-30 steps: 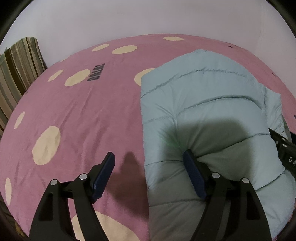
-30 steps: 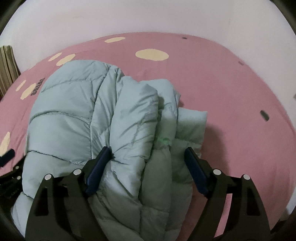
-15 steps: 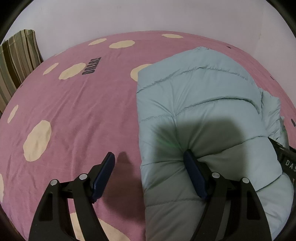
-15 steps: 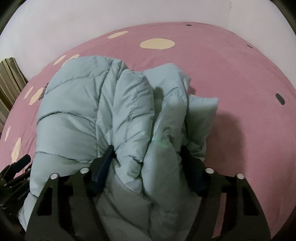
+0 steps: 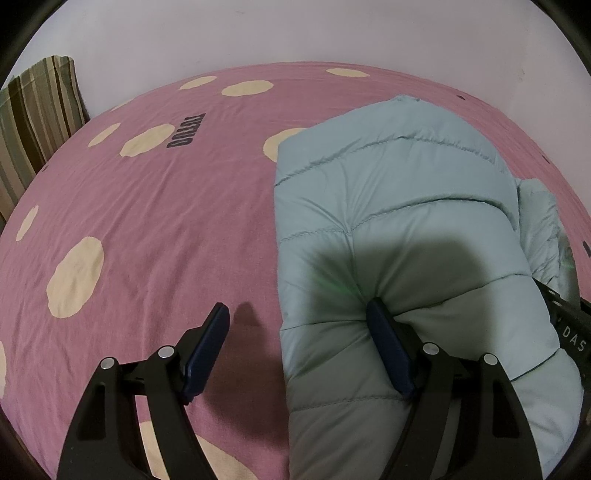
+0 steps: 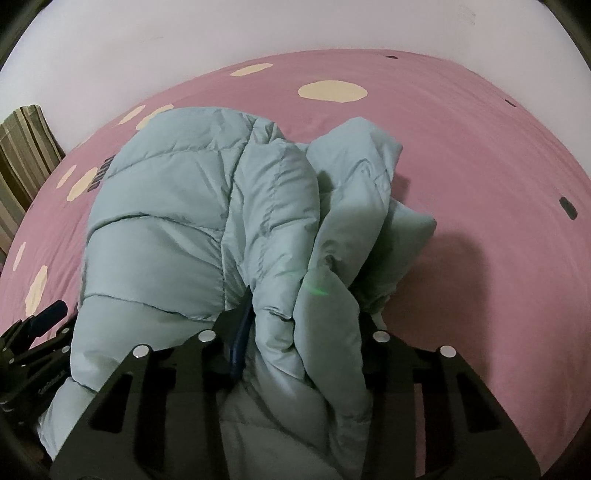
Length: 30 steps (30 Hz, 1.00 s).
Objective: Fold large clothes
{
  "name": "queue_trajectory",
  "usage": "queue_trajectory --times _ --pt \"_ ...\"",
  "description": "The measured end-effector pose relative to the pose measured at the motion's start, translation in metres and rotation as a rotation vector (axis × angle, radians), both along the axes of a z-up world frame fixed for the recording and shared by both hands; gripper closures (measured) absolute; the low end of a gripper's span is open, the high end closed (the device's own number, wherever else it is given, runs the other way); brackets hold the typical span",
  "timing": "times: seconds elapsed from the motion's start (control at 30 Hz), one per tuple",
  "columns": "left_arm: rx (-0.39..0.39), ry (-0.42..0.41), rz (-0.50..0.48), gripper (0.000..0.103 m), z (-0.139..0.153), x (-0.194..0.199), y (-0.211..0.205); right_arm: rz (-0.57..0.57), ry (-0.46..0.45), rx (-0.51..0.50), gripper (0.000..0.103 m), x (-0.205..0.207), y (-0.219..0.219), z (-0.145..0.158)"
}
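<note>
A pale blue-green puffer jacket (image 5: 388,203) lies bunched on a pink bed sheet (image 5: 147,221) with cream dots. My left gripper (image 5: 297,308) is open and straddles the jacket's left edge. Its right finger (image 5: 388,347) presses into the padding and its left finger (image 5: 207,347) hangs over bare sheet. My right gripper (image 6: 304,306) is closing on a thick upright fold of the jacket (image 6: 177,206). That fold is squeezed between the jaws; the left pad (image 6: 240,332) digs into it and the right pad is hidden behind fabric.
A striped brown and green pillow (image 5: 33,122) leans at the bed's far left against a pale wall (image 5: 295,29). Bare sheet (image 6: 480,184) spreads to the right of the jacket. Part of the other gripper (image 5: 569,332) shows at the left wrist view's right edge.
The right gripper's jaws have drawn together around the jacket's fold, bunching it up between them, and have moved slightly closer in. The left gripper has kept its place and its opening.
</note>
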<state>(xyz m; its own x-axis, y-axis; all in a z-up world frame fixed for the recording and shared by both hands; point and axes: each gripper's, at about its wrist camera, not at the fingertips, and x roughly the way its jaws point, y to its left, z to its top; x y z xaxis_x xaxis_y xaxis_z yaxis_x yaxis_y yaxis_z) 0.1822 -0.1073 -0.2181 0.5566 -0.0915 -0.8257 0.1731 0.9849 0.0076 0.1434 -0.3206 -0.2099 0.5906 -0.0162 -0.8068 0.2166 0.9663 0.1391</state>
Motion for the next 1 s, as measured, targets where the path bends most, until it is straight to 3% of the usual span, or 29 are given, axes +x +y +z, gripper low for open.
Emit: queue_trajectory --times 0.4,1.0 --pt "-0.017 0.012 0.029 0.027 0.001 0.011 0.014 0.045 -0.013 0.013 0.074 0.008 0.006 -0.001" --pt "-0.003 0.013 0.134 0.027 0.0 0.041 0.07 0.16 -0.025 0.025 0.075 0.024 0.024 -0.001"
